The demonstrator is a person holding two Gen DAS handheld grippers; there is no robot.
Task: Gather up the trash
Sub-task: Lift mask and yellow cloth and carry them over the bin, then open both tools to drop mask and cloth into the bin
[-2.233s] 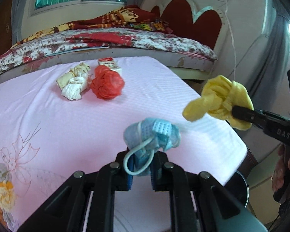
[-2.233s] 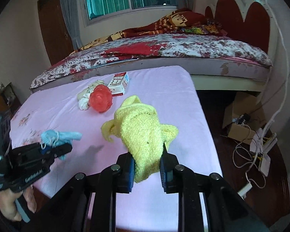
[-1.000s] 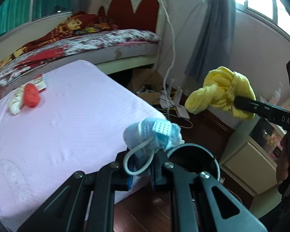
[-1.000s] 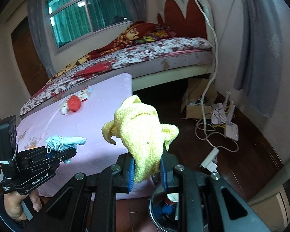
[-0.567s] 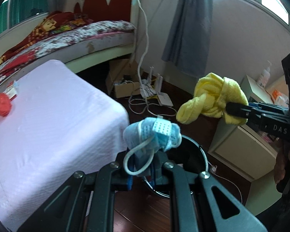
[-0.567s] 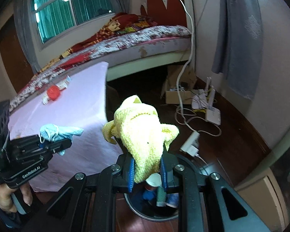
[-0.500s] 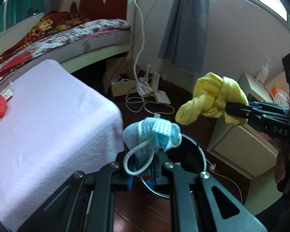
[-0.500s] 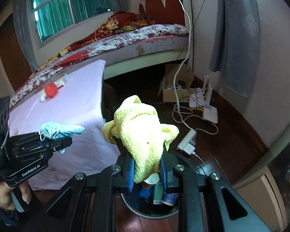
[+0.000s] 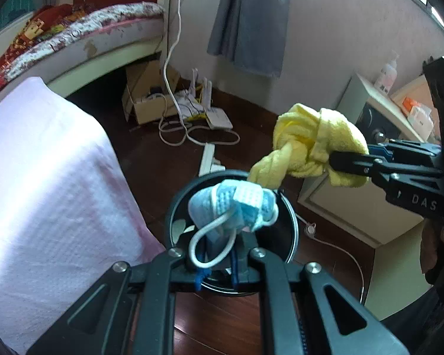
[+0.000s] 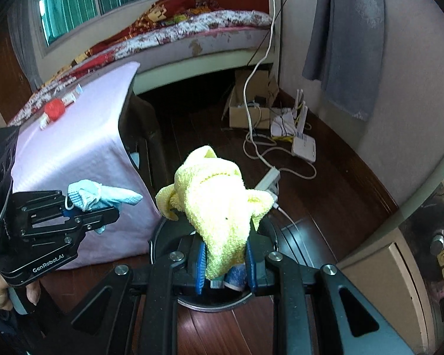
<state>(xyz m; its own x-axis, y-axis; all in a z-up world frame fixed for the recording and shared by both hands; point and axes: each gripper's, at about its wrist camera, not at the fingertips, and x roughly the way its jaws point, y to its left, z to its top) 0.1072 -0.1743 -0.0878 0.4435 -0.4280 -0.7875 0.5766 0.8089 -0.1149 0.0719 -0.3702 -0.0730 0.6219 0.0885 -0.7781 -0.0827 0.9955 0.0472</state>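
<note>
My left gripper is shut on a crumpled blue face mask, which hangs over the open black trash bin on the floor. The right gripper is shut on a knotted yellow cloth, also above the bin. In the left wrist view the yellow cloth and the right gripper come in from the right, just above the bin's far rim. The right wrist view shows the mask in the left gripper at the left. Trash lies inside the bin.
A table under a pink cloth stands left of the bin, with a red ball of trash and a carton on its far end. Cables, a router and a cardboard box lie on the dark floor beyond. A cabinet is at right.
Both grippers have swung away from the pink table and come down over the bin, each still holding its item. The bin now fills more of both views.
</note>
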